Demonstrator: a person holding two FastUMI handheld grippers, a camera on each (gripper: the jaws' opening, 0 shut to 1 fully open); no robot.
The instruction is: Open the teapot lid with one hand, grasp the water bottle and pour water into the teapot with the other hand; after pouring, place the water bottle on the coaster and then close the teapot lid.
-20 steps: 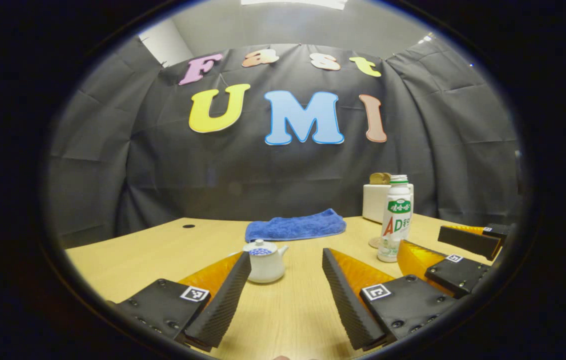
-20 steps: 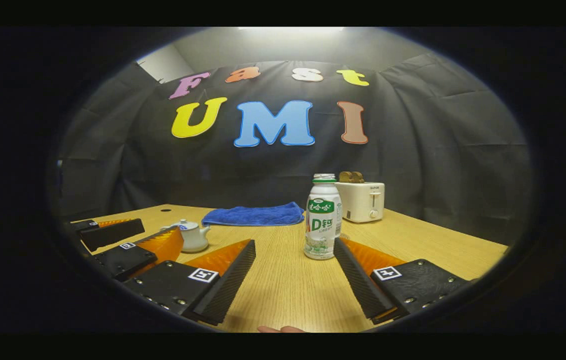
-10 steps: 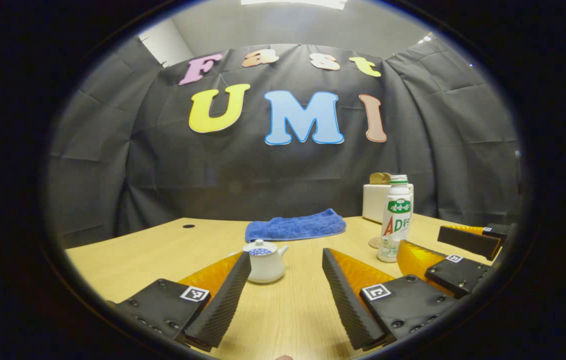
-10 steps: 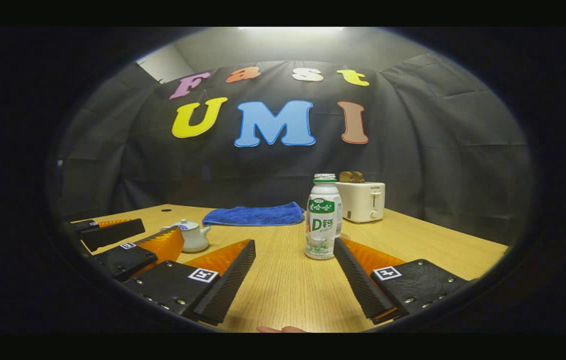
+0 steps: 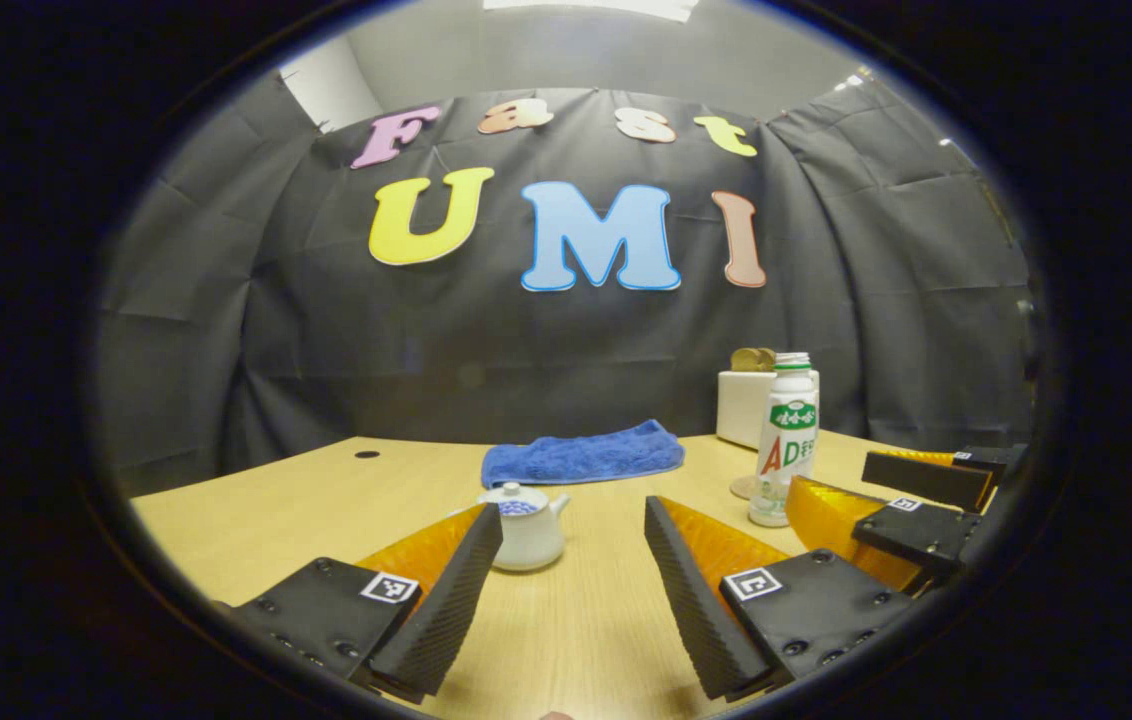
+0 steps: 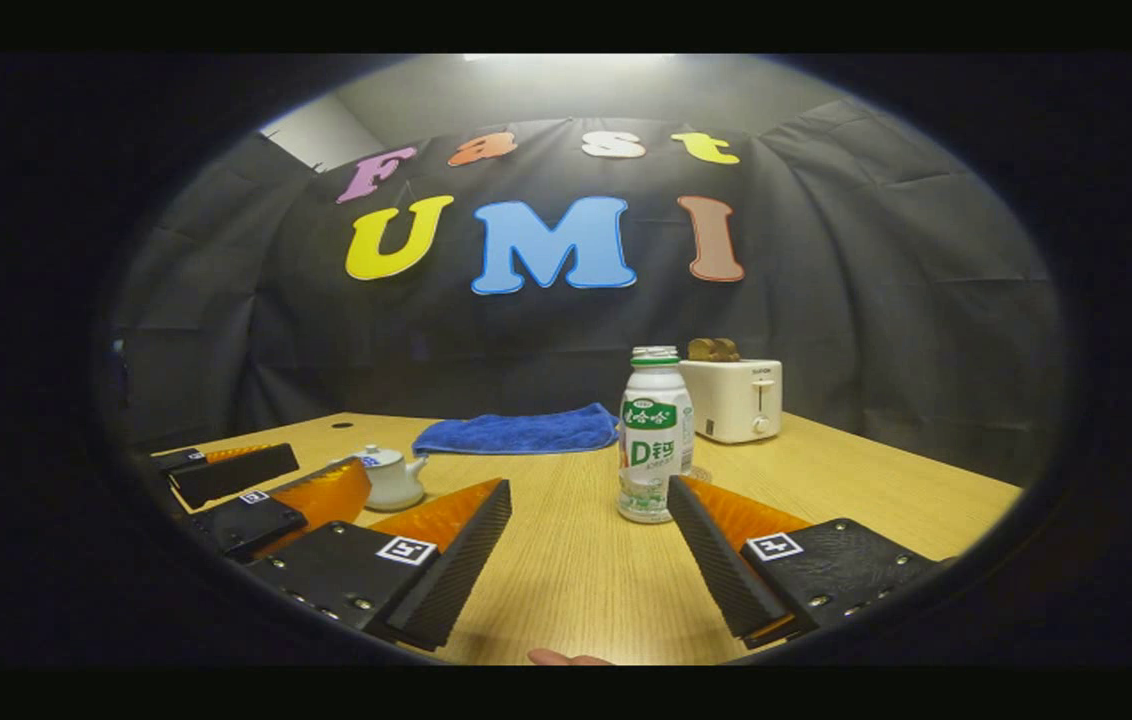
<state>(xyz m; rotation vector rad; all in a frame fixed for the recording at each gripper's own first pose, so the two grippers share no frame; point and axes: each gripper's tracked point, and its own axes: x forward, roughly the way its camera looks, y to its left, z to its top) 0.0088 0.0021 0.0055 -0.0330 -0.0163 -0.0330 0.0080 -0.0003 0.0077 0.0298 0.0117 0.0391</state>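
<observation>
the left gripper (image 5: 573, 545) hovers low over the bench (image 5: 276, 510) with its fingers spread wide and nothing between them. the teapot (image 5: 524, 526) sits just ahead of it, a little to the inner side of its left finger rather than centred in the gap, with the lid (image 5: 515, 494) on and the spout turned toward the bottle. in the right gripper view the teapot (image 6: 392, 477) lies off to the left, partly behind the left gripper (image 6: 271, 490).

the right gripper (image 6: 589, 548) is likewise released, fingers wide apart and empty. the water bottle (image 6: 655, 435) stands upright, its long axis vertical, directly ahead and close to the tip of the right finger, so it sits right of the gap's centre. a thin round coaster (image 6: 694, 474) seems to peek out at the bottle's base, though it is too small to be sure. in the left gripper view the water bottle (image 5: 785, 439) stands well to the right, near the right gripper (image 5: 911, 500).

so each gripper faces its own target: the left is nearer the teapot, the right nearer the bottle. the approach looks barely begun. the left will likely need to rise and come down over the lid's small knob, while the right needs a slight shift rightward to straddle the bottle.

a blue towel (image 5: 581, 453) and a white toaster (image 6: 736, 399) lie farther back, clear of both paths.
</observation>
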